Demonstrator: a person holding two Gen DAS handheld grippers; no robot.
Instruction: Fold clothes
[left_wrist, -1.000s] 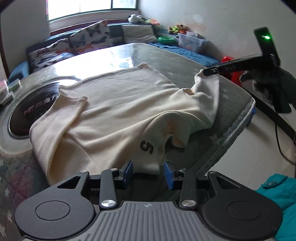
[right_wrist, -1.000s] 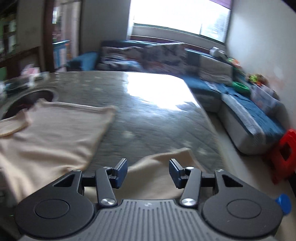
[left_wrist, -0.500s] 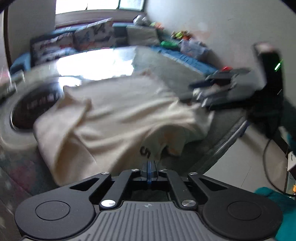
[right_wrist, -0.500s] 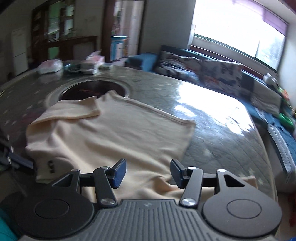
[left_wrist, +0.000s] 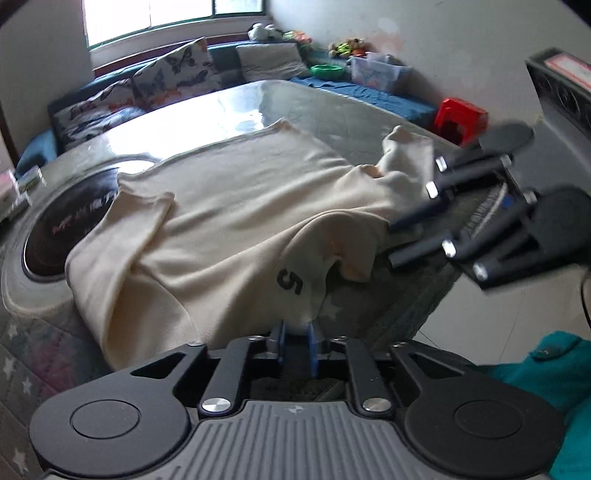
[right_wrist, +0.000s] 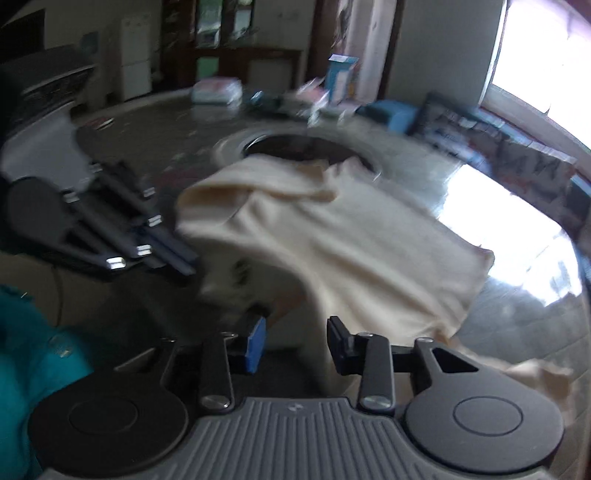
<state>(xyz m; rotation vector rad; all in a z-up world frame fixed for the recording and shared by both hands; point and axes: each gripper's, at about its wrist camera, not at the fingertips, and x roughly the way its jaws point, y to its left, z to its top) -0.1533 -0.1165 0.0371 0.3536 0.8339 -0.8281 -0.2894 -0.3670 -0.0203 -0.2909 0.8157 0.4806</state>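
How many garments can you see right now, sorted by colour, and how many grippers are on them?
Cream garments: 1, the cream shirt spread on the table.
Teal garments: 1, the teal garment off the table's edge.
Grippers gripping cloth: 1, the left gripper, shut on the shirt's near edge.
Open grippers: 1, the right gripper.
Total: 2 garments, 2 grippers.

A large round tabletop (left_wrist: 236, 110) with a glossy, star-patterned cover carries a cream sweater (left_wrist: 229, 221) spread flat, one edge draped over the rim. A dark round inset (left_wrist: 70, 225) lies partly under it. Packets (right_wrist: 218, 90) sit on the far side.
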